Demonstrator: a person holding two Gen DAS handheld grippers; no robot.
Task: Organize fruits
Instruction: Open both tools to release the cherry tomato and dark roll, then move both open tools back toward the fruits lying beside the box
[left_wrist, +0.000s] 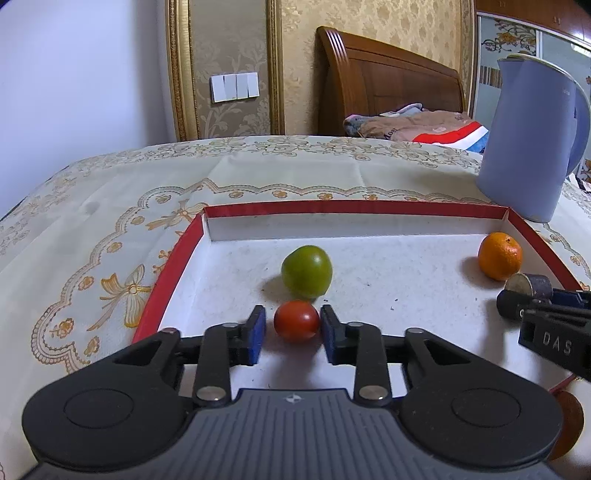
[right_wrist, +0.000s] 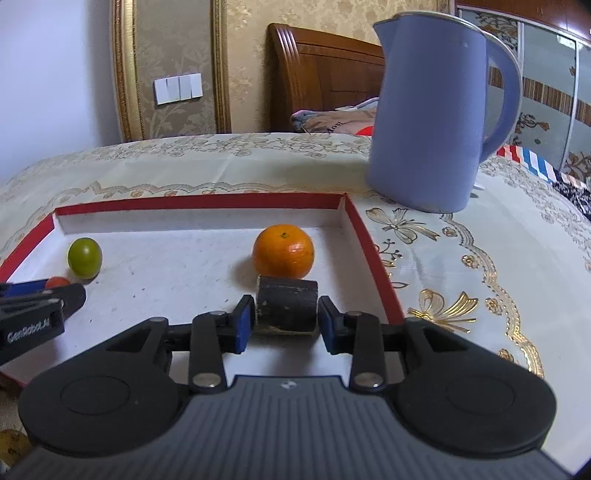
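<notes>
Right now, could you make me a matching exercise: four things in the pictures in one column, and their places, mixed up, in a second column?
Things:
1. tomato
2. green fruit
3. orange
4. kettle

Places:
A. outside the tray, on the tablecloth
B. just behind the dark cylinder
C. between the left tongs
D. just behind the tomato

Pairs: 1-C, 2-D, 3-B, 4-A

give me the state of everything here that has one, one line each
left gripper: open, jaws either side of the red tomato
right gripper: around the dark cylinder, small gaps both sides
green fruit: resting in the tray
orange: resting in tray
kettle: upright, outside tray
</notes>
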